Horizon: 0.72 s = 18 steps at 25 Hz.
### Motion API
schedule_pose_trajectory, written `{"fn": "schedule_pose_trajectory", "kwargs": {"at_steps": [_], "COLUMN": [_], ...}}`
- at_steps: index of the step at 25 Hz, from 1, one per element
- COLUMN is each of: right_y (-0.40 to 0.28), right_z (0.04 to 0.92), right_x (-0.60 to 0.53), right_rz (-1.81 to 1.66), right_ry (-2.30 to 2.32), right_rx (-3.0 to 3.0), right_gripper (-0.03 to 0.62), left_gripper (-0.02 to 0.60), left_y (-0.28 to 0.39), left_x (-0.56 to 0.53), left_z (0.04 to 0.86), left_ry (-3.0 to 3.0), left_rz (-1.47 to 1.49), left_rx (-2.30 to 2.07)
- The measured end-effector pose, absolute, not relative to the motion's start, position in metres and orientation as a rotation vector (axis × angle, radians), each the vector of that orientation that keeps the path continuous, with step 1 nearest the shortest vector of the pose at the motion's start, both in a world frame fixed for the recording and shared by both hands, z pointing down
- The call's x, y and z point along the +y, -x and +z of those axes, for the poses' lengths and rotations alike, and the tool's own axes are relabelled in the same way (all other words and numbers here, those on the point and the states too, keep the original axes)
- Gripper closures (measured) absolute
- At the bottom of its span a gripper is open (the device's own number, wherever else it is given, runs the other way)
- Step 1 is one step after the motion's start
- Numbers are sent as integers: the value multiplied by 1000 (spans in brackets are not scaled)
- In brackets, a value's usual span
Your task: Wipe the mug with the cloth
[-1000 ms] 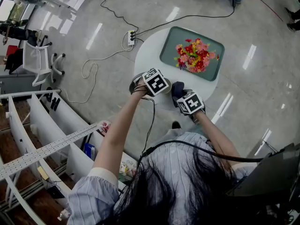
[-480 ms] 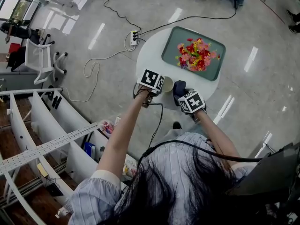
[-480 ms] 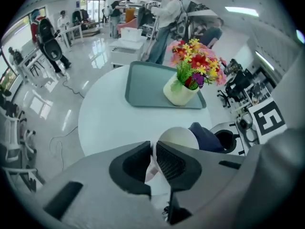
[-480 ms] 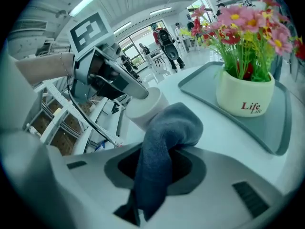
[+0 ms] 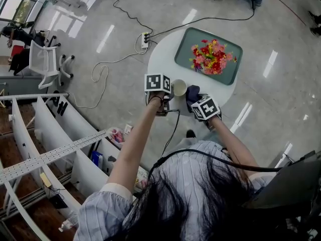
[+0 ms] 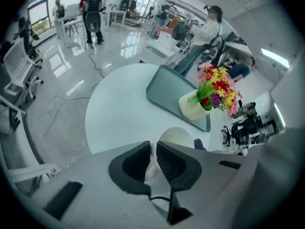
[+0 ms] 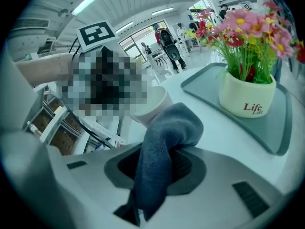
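Left claw (image 6: 152,151) pinches the mug (image 6: 177,134), right claw (image 7: 161,162) grips the cloth (image 7: 172,127), tray (image 5: 183,54) beyond.

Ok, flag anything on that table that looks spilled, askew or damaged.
Nothing stands out. The flower pot stands upright on the tray, the left tongs grip the mug, the right tongs hold the cloth, and no spill shows.

On the table (image 5: 163,67): 1 tray (image 5: 186,46), 1 flower pot (image 5: 213,57), 1 mug (image 5: 179,88). Over the table: 1 cloth (image 5: 192,94) and 2 grippers, the left gripper (image 6: 152,157) and the right gripper (image 7: 159,162). Beside the table: 1 power strip (image 5: 144,38).
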State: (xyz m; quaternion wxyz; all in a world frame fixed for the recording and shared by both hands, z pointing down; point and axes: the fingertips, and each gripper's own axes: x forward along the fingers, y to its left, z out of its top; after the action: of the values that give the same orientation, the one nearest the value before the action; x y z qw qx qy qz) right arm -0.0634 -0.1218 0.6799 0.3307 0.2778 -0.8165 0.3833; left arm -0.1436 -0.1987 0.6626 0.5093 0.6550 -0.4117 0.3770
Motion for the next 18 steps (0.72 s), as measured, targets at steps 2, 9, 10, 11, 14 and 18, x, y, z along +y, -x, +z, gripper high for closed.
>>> {"fn": "schedule_pose_trajectory", "kwargs": {"at_steps": [2, 9, 10, 11, 14, 18], "right_y": [65, 69, 70, 71, 74, 76], "right_z": [681, 681, 681, 680, 679, 678], "right_x": [-119, -111, -110, -110, -107, -106], "right_rz": [998, 980, 977, 973, 964, 952], "right_ry": [-718, -682, -677, -672, -654, -635], "right_rx": [-2134, -2137, -2138, -2138, -2139, -2144], "right_gripper": [485, 485, 485, 485, 485, 485], "left_gripper": [531, 531, 531, 531, 530, 531], "left_y": [145, 147, 148, 148, 146, 138], "left_x": [-196, -186, -185, -184, -179, -175], "left_z": [664, 665, 665, 665, 665, 665], "left_ry": [-1517, -1356, -1341, -1322, -1242, -1134], "left_rz": [820, 574, 550, 522, 407, 247], "left_rx": [-1018, -1089, -1099, -1107, -1119, -1119]}}
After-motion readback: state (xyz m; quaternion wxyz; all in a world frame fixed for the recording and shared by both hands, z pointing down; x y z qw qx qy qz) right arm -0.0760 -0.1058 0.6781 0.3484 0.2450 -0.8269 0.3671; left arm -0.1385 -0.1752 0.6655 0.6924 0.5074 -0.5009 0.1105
